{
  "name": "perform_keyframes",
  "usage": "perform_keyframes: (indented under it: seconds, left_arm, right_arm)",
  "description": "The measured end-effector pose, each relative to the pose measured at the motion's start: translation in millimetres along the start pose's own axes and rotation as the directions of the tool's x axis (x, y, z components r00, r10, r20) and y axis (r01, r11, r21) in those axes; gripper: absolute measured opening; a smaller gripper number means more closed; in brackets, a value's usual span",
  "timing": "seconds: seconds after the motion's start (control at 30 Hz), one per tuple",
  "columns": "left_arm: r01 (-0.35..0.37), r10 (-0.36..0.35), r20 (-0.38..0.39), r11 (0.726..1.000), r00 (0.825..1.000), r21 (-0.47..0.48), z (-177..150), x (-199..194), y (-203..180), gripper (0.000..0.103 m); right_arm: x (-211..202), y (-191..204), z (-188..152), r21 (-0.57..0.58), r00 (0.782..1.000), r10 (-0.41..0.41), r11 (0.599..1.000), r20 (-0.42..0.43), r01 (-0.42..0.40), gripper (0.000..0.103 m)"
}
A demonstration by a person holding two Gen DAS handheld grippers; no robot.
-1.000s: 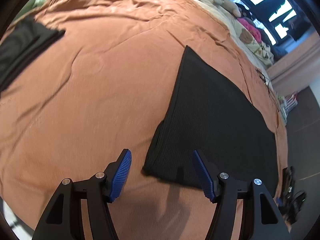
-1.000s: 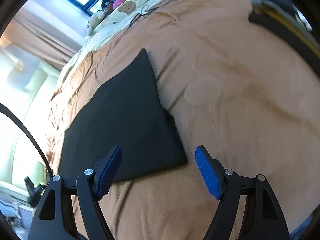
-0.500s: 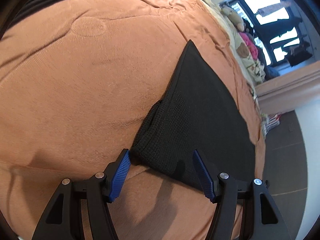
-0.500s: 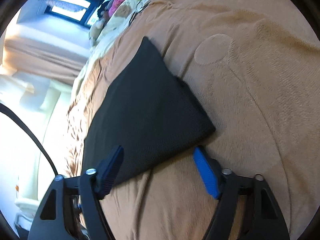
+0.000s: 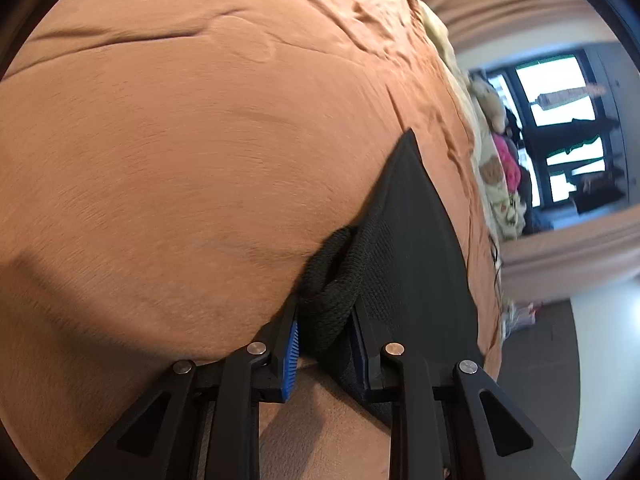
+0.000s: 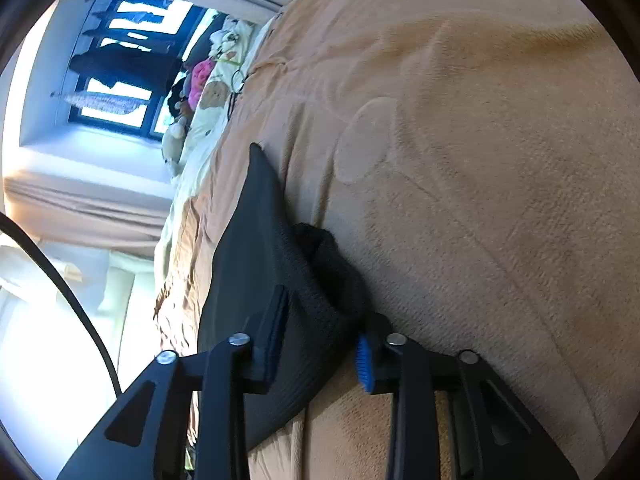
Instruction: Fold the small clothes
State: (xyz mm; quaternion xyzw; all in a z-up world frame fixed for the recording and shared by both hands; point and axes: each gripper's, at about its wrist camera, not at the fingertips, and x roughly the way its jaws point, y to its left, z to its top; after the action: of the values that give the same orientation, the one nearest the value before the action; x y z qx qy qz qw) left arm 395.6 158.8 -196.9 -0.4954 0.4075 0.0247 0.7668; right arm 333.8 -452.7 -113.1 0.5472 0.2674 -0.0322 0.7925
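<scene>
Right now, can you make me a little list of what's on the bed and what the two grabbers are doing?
surface: orange blanket on a bed
clothing: black knitted garment, lying flat, near corners bunched
left gripper: fingers have just been closing, now pinching one near corner
right gripper: fingers have just been closing, now pinching the other near corner
background: stuffed toys by the window

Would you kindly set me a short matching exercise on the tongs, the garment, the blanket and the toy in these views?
Things:
1. left tongs
2. black knit garment
3. orange blanket
4. pink plush toy

States or places:
A. spread under the garment
B. lying near the window
C. shut on a bunched corner, jaws just closed in
D. gripped at two corners

Pairs: 1-C, 2-D, 3-A, 4-B. The right tongs pinch the other corner.
</scene>
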Motion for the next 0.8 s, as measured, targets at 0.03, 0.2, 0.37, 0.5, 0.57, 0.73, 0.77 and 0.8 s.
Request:
perform_keyframes:
  seconds: [0.03, 0.2, 0.37, 0.5, 0.57, 0.73, 0.77, 0.8]
  left_arm:
    - [-0.002, 0.002, 0.005, 1.0, 1.0, -0.014, -3.0, -3.8, 1.8, 0.025]
    - [-0.012, 0.012, 0.014, 0.999, 1.0, -0.031, -7.6, -4.8, -0.3, 0.025]
    - [0.014, -0.012, 0.029, 0.997, 0.999, -0.071, -1.2, -3.7, 3.7, 0.011]
    - [0.01, -0.008, 0.061, 0.999, 0.998, -0.032, -3.1, -14.9, -4.6, 0.008]
    - [0.015, -0.014, 0.069, 1.0, 0.998, -0.012, -2.2, -20.9, -11.0, 0.007]
    - [0.01, -0.014, 0.088, 0.999, 0.996, 0.038, -4.2, -37.8, -21.0, 0.007]
    - [0.007, -0.011, 0.091, 0.999, 0.996, 0.044, -5.4, -42.8, -20.9, 0.007]
    - [0.004, -0.008, 0.093, 0.999, 0.996, 0.047, -6.2, -46.2, -20.3, 0.007]
  right_arm:
    - [0.5, 0.2, -1.3, 0.0, 1.0, 0.007, 1.0, -0.003, -0.007, 0.025]
    - [8.6, 14.5, -22.7, -0.026, 1.0, 0.002, 1.0, -0.01, -0.002, 0.025]
    - [7.2, 24.0, -22.4, -0.079, 0.999, -0.027, 0.997, -0.032, 0.025, 0.004]
    - [3.0, 39.2, -18.9, -0.121, 0.999, -0.034, 0.992, -0.028, 0.03, 0.001]
    - [-2.4, 47.5, -17.1, -0.132, 0.999, -0.028, 0.991, -0.027, 0.024, 0.001]
    - [-16.2, 65.6, -20.7, -0.191, 0.999, -0.027, 0.981, -0.027, 0.021, 0.001]
    - [-19.0, 65.6, -22.3, -0.198, 0.999, -0.029, 0.98, -0.029, 0.023, 0.001]
    - [-22.3, 66.6, -24.2, -0.205, 0.999, -0.032, 0.978, -0.032, 0.024, 0.001]
